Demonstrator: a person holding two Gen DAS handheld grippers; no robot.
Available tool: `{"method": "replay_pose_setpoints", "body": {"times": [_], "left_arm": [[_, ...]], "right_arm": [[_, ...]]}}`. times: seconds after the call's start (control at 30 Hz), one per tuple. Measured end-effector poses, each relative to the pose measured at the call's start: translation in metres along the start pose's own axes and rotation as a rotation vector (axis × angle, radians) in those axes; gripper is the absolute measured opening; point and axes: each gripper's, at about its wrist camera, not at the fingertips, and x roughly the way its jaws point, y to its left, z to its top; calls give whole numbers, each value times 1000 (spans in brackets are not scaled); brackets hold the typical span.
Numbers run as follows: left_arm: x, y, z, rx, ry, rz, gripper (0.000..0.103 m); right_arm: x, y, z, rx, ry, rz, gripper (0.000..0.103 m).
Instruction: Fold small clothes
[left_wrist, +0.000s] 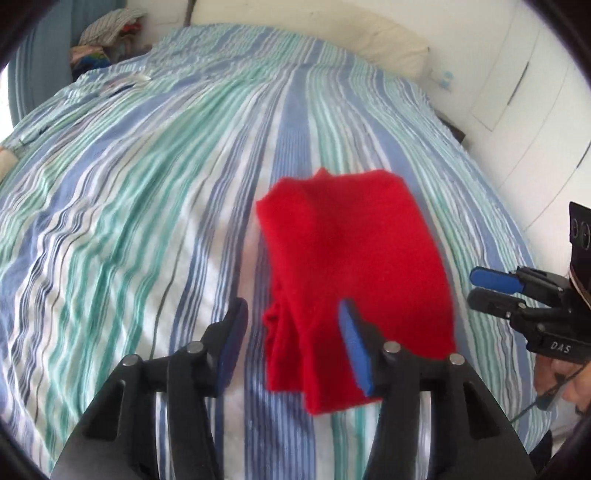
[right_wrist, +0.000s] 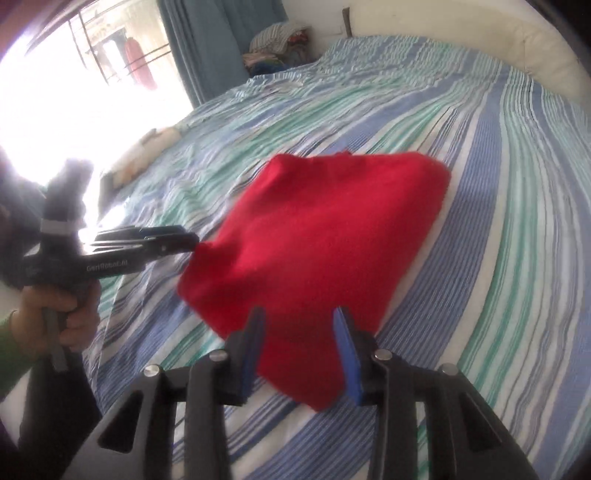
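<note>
the red garment (left_wrist: 354, 266) lies folded on the striped bed cover (left_wrist: 147, 221), long axis going near to far. the left gripper (left_wrist: 293, 325) hangs over its near left corner and is nearer; the right gripper (right_wrist: 299, 332) is over the near right edge. both jaws stand apart, holding nothing.

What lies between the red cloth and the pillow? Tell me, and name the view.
Only bare striped sheet lies between the red cloth and the pillow. The left wrist view shows the whole stretch.
</note>
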Motion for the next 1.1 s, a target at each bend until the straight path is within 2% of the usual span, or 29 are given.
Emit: {"method": "replay_pose_setpoints", "body": {"times": [0.07,0.13,0.23,0.3,0.37,0.4,0.5,0.57,0.63,0.73,0.8,0.83,0.9,0.93,0.97,1.0,1.03,1.07,1.1], "left_arm": [[18,-6,21,15,6,-16,53],[47,-6,38,17,45,20,53],[98,8,51,5,144,116,54],[115,14,51,6,170,124,57],[110,14,52,14,156,119,57],[102,13,53,24,146,115,57],[65,8,43,58,99,85,56],[37,5,25,62,78,46,72],[21,3,3,67,74,33,77],[36,0,-27,80,148,110,77],[49,2,-41,77,186,167,79],[47,1,-44,73,177,179,80],[34,-7,-44,81,145,226,85],[26,-11,-44,91,120,255,92],[18,-15,-44,99,92,275,98],[11,-19,-44,105,69,286,98],[7,-22,-44,110,57,289,98],[3,-25,-44,114,53,288,98],[-1,-28,-43,117,51,286,98]], "right_arm": [[-4,-13,22,-2,-22,-41,38],[2,-24,46,-10,-29,-85,38],[29,-38,74,11,5,-100,38],[57,-47,78,58,63,-94,38],[92,-56,69,115,173,-105,39],[100,-57,64,121,181,-118,39],[84,-55,58,139,95,-116,39],[57,-48,52,122,32,-126,39],[29,-31,42,78,-10,-138,39],[2,-3,16,42,-43,-90,39],[7,10,-6,49,-10,-66,39],[22,14,-15,56,37,-50,40],[46,20,-35,48,117,-100,40],[45,24,-40,39,110,-129,40],[38,26,-41,45,88,-145,48],[29,28,-40,66,71,-149,56],[20,30,-40,92,56,-147,75],[10,31,-40,111,33,-149,81],[0,34,-42,116,4,-154,81]]}}
